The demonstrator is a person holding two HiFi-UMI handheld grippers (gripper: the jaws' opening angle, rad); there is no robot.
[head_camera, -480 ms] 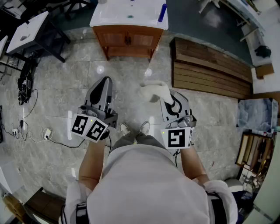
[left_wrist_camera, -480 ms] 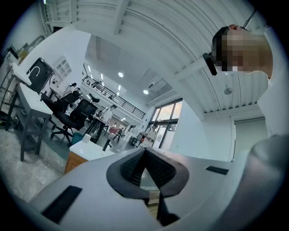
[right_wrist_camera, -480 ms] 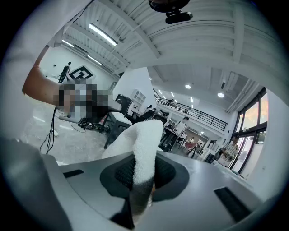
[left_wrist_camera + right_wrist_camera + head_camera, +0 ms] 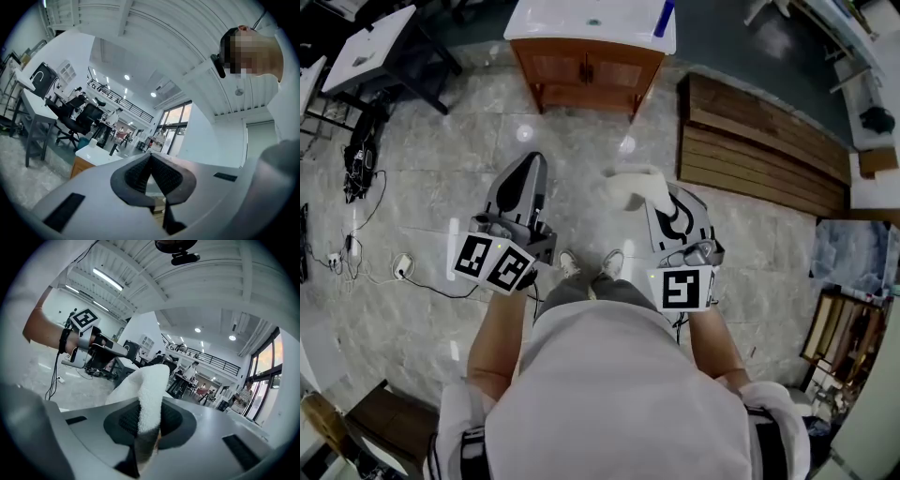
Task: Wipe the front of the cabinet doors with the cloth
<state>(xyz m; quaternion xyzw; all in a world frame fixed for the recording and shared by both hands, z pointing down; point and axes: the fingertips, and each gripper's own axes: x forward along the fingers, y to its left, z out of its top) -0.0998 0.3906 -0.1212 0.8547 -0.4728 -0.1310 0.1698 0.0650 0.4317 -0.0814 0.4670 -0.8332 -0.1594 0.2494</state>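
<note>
The wooden cabinet [image 4: 586, 70] with two doors and a white sink top stands on the floor some way ahead of me. My right gripper [image 4: 661, 199] is shut on a white cloth [image 4: 630, 187], which sticks out past the jaws toward the left. In the right gripper view the cloth [image 4: 146, 385] is folded and pinched between the dark pads. My left gripper [image 4: 528, 169] is shut with nothing in it and points toward the cabinet. In the left gripper view the gripper [image 4: 151, 160] shows its pads meeting, and the cabinet [image 4: 80, 165] peeks out at the left.
A stack of wooden planks [image 4: 759, 141] lies on the floor to the right of the cabinet. A black desk [image 4: 375, 56] and loose cables [image 4: 356, 169] are at the left. A blue bottle [image 4: 664, 19] stands on the sink top. My shoes [image 4: 586, 265] are between the grippers.
Both grippers keep their hold and pose. The view has shifted slightly, so the cabinet sits a little higher and further right in the frame.
</note>
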